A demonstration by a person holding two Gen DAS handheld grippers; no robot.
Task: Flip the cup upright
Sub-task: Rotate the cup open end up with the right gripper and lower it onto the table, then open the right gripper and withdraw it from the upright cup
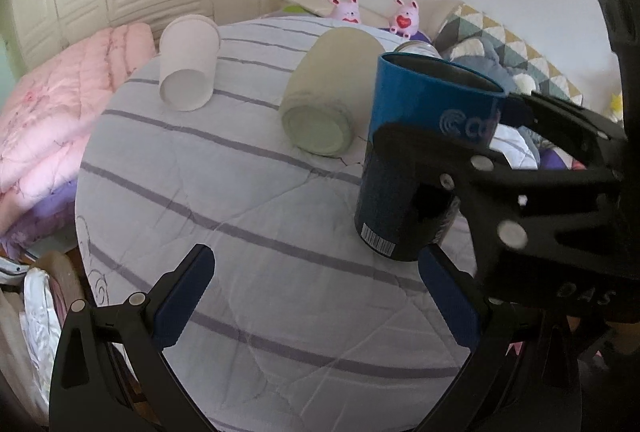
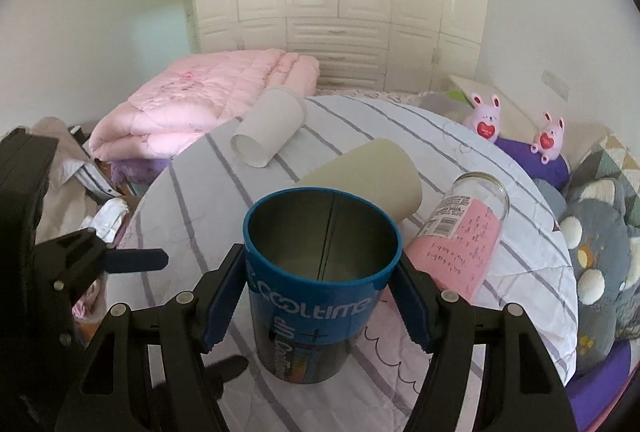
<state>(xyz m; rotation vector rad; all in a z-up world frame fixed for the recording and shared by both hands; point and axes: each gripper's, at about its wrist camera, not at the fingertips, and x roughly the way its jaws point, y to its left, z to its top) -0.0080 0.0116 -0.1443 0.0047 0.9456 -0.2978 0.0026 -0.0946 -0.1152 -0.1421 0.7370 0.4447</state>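
Bare striped cloth (image 1: 248,232) lies before the left claw (image 1: 316,296); beige cup (image 1: 324,99) and white cup (image 1: 188,63) block farther back.

Blue cup (image 2: 320,284) – upright, mouth up – on striped cloth.

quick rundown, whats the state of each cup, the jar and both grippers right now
blue cup: upright, mouth up, clamped near the rim
white cup: lying on its side
beige cup: lying on its side
glass jar: on its side, no lid visible
right gripper: shut on blue cup
left gripper: open, holding nothing
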